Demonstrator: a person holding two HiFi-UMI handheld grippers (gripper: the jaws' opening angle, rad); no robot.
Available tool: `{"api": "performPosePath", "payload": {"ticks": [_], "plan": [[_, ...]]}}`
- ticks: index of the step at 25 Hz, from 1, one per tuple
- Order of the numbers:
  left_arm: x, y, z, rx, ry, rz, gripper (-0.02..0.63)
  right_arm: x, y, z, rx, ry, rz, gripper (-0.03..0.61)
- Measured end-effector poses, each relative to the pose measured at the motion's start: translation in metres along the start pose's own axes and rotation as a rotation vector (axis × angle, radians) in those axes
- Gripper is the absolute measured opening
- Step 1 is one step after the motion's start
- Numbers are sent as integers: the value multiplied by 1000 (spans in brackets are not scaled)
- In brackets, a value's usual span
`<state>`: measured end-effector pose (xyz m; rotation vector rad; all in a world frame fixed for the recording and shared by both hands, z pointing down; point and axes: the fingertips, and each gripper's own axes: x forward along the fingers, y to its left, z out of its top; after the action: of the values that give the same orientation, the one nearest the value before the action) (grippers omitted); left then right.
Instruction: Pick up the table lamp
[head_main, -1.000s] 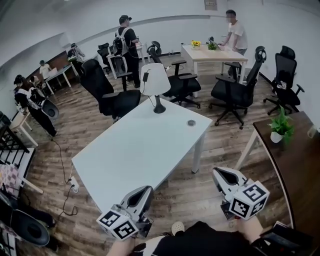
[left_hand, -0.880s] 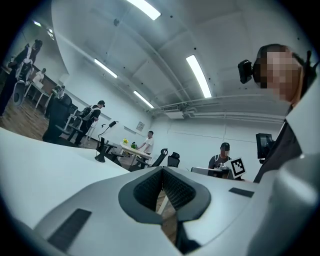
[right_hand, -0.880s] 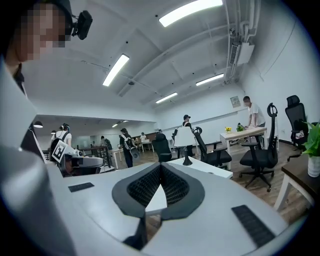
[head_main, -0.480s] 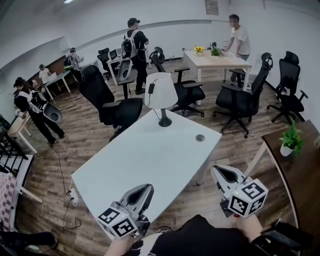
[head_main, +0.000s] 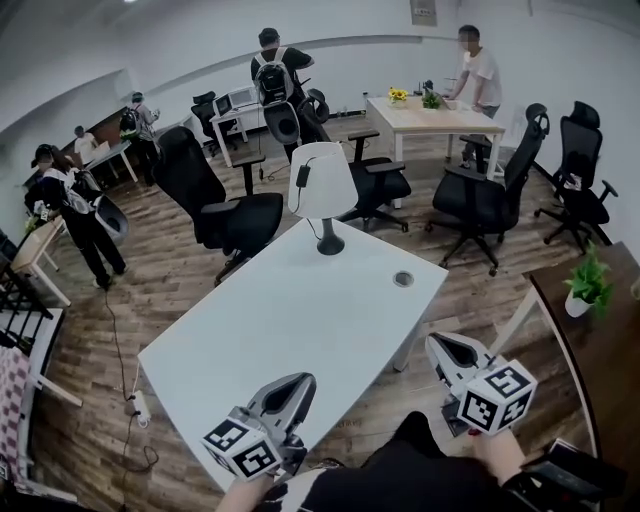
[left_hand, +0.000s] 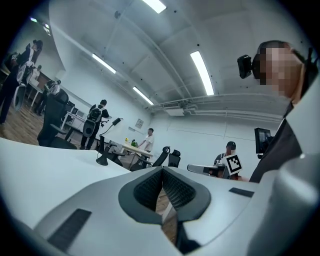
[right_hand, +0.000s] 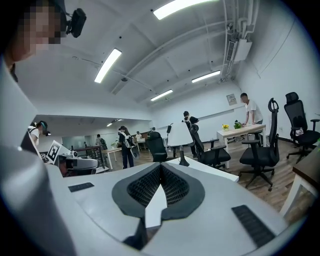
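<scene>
The table lamp (head_main: 322, 181), with a white shade, a dark stem and a round black foot, stands at the far end of the white table (head_main: 270, 330). It also shows small and far off in the right gripper view (right_hand: 179, 135), and its dark foot (left_hand: 102, 160) in the left gripper view. My left gripper (head_main: 301, 384) hovers shut at the table's near edge, with nothing between its jaws. Off the table's near right corner, my right gripper (head_main: 438, 346) is also shut and empty. Both point toward the lamp, well short of it.
Black office chairs (head_main: 225, 205) stand behind the table and to the right (head_main: 480, 200). A round cable hole (head_main: 403, 279) lies in the tabletop near the lamp. A dark desk with a potted plant (head_main: 585, 285) is at the right. Several people stand in the background.
The table and lamp have drawn nearer in the head view as both grippers came forward toward the table's near edge. People in the background have shifted.
</scene>
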<state>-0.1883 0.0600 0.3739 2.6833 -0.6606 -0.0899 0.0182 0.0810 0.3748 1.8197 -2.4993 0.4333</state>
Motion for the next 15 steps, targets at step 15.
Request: {"api": "performPosePath", "payload": {"ticks": [15], "plan": [[65,31,10,9,-11,65,14,94,-48,44,-9,-21,144,15]]}}
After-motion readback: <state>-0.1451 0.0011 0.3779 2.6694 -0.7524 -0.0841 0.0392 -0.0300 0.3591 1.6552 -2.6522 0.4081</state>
